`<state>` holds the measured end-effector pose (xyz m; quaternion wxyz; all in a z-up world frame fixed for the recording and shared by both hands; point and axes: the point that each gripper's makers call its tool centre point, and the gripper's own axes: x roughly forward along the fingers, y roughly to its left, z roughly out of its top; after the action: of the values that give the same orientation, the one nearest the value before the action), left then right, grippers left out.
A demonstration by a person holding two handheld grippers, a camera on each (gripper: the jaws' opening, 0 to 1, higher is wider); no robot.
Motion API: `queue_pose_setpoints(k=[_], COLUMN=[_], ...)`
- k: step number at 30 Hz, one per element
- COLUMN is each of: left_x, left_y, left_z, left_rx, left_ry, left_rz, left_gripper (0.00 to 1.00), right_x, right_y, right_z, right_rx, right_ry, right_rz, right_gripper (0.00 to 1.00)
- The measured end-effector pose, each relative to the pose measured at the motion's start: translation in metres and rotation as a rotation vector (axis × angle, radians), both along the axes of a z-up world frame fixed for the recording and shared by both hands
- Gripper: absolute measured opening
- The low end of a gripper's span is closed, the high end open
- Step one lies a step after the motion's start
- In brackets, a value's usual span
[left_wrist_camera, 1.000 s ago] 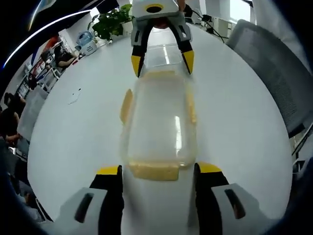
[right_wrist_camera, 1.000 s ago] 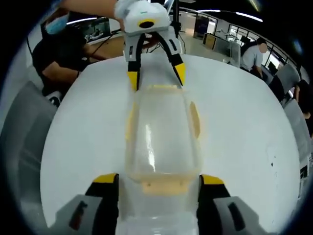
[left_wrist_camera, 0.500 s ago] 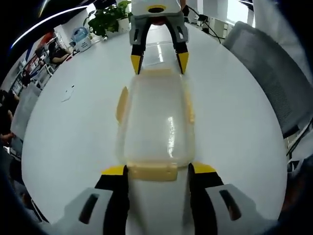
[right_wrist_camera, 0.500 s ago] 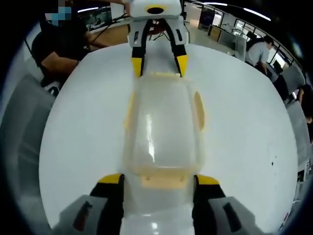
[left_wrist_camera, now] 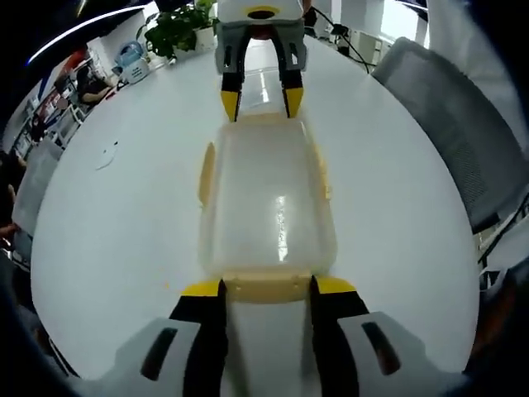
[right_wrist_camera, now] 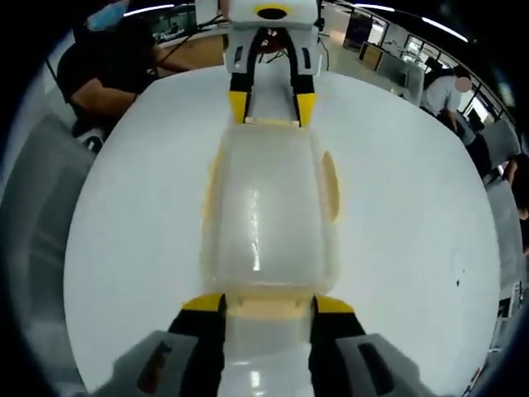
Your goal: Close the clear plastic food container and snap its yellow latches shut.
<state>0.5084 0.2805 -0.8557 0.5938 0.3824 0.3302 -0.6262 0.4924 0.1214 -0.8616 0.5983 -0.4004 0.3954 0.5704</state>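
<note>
Showing a potted plant (left_wrist_camera: 178,26) — left gripper view; a seated person (right_wrist_camera: 124,58) — right.

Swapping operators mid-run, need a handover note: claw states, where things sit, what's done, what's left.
Left claw: open, its jaws either side of the yellow end latch at its end of the clear container.
Right claw: open, jaws bracketing the opposite end latch.
Container lies lengthwise between the two claws on the white table, lid already on.
The side latches look flared out, not snapped; whether the end latches have clicked home cannot be told.
Left: press both end latches down, then snap the side latches.
</note>
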Motion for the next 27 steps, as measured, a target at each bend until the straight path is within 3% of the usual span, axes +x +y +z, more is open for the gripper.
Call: queue_pose_setpoints(k=[27], left_x=[-0.0015], left_y=[-0.0012], left_z=[-0.0004], left_rx=[0.018], left_ry=[0.026], left_rz=[0.023], left_gripper=[0.39], right_x=[-0.0008], right_y=[-0.0002], right_z=[-0.0006], right_rx=[-0.015], right_ry=[0.007], right_rz=[-0.002], right_gripper=[0.37])
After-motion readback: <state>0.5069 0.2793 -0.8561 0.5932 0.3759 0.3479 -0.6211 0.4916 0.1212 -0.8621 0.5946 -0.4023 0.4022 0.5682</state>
